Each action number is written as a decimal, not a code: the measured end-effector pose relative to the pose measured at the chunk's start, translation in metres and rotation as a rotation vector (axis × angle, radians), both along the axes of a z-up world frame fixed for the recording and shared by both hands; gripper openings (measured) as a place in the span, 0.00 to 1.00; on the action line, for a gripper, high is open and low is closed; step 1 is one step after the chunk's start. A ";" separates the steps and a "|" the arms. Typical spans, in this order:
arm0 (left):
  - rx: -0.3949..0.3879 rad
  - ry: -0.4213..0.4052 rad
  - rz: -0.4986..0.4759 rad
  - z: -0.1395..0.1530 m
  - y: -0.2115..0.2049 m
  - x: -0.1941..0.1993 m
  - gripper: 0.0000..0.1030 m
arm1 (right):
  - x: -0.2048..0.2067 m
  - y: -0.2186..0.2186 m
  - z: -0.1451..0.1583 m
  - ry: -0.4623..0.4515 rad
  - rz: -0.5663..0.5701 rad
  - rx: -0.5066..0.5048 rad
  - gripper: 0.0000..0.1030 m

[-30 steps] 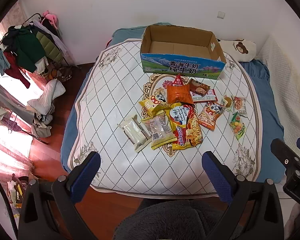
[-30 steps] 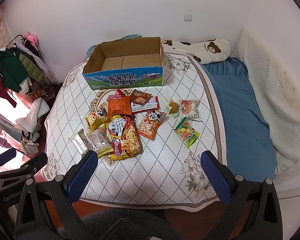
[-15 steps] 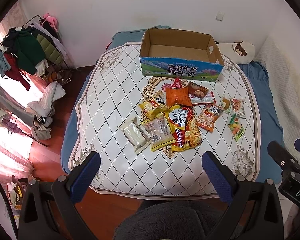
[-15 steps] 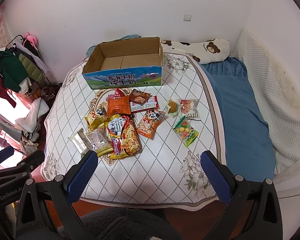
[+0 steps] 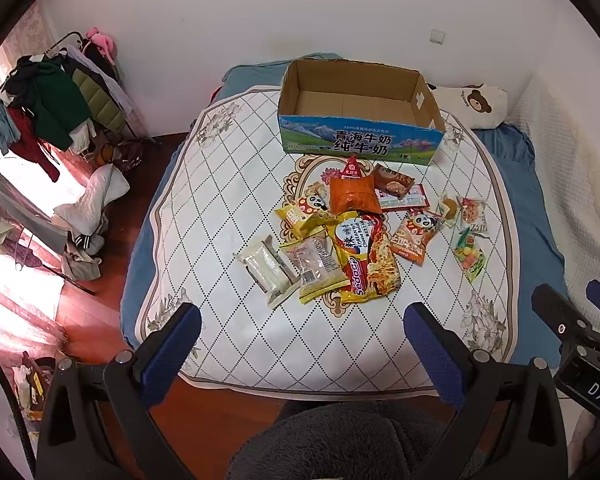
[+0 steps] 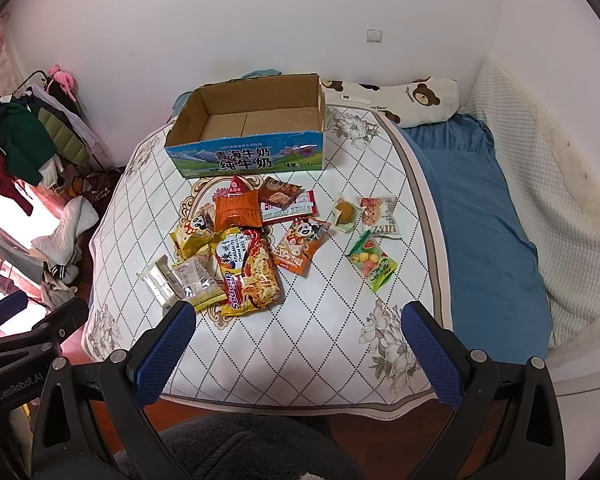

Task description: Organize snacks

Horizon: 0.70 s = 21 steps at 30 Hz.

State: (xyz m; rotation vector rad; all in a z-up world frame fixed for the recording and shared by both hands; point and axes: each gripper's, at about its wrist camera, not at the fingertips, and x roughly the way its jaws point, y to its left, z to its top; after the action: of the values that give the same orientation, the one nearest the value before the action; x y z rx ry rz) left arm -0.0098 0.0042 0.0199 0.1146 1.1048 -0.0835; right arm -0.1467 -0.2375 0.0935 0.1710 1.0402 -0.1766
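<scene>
The cardboard box [image 5: 360, 114] sits open-topped in the upper middle of the left wrist view, on the far part of the quilted mat [image 5: 220, 208], its long axis running left to right with the printed blue side facing the camera; in the right wrist view the cardboard box [image 6: 252, 132] appears upper centre, its long axis tilted slightly up toward the right. The snacks lie in a loose heap just below the box. The big noodle packet [image 5: 366, 258] has its long axis running from upper left to lower right of the frame, overlapping the clear packet [image 5: 314, 266] to its left, which in turn overlaps the white wrapped bar [image 5: 266, 270] pointing the same slanted way. The orange bag [image 5: 352, 196] lies above them with its red tip toward the box. Further right, well apart from the heap, the green candy bag [image 6: 374, 266] lies slanted near the mat's right border. Bare mat stretches along the left side and across the lower part, between the heap and the near edge. The left gripper [image 5: 302, 346] hangs above that near edge with its blue pads spread wide and nothing between them; the right gripper [image 6: 298, 342] is likewise spread wide, and its left pad overlaps the clear packet's lower corner in the picture. A blue sheet [image 6: 480, 216] fills the right side.
</scene>
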 end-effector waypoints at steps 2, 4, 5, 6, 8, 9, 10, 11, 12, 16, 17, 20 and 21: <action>-0.003 0.000 -0.001 0.001 -0.001 0.000 1.00 | -0.001 -0.001 0.000 0.001 0.000 0.000 1.00; -0.005 0.000 -0.001 0.001 -0.002 -0.001 1.00 | -0.002 0.001 0.000 0.000 0.000 -0.002 1.00; -0.007 0.001 -0.002 0.001 -0.003 -0.001 1.00 | -0.003 0.000 0.000 0.000 0.000 -0.002 1.00; -0.009 0.002 -0.003 0.001 -0.004 -0.001 1.00 | -0.003 0.000 -0.001 0.001 0.000 -0.001 1.00; -0.014 0.003 -0.008 0.000 -0.005 0.001 1.00 | -0.003 -0.001 -0.001 0.003 0.001 0.001 1.00; -0.016 0.005 -0.010 0.000 -0.006 0.002 1.00 | -0.002 -0.001 -0.002 0.003 0.000 0.003 1.00; -0.020 0.004 -0.010 -0.001 -0.005 0.004 1.00 | -0.002 -0.002 -0.003 0.003 0.000 0.006 1.00; -0.020 -0.003 -0.007 -0.002 -0.005 0.007 1.00 | -0.001 -0.002 -0.004 0.003 0.000 0.008 1.00; -0.012 -0.007 0.002 -0.004 -0.002 0.010 1.00 | 0.001 -0.003 -0.006 0.001 0.000 0.012 1.00; 0.050 -0.002 0.068 -0.023 0.009 0.034 1.00 | 0.022 -0.011 -0.031 -0.002 0.002 0.072 1.00; 0.072 0.001 0.082 -0.031 0.011 0.040 1.00 | 0.031 -0.012 -0.041 0.006 0.002 0.080 1.00; 0.162 0.008 0.115 -0.059 0.019 0.056 1.00 | 0.061 -0.011 -0.076 0.014 0.025 0.095 1.00; 0.192 0.031 0.124 -0.073 0.020 0.064 1.00 | 0.071 -0.010 -0.089 0.030 0.034 0.099 1.00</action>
State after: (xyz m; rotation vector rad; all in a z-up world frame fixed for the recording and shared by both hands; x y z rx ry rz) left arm 0.0537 0.0244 -0.0529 0.2167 1.1475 0.1327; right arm -0.0753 -0.2476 0.0040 0.2410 1.0816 -0.0975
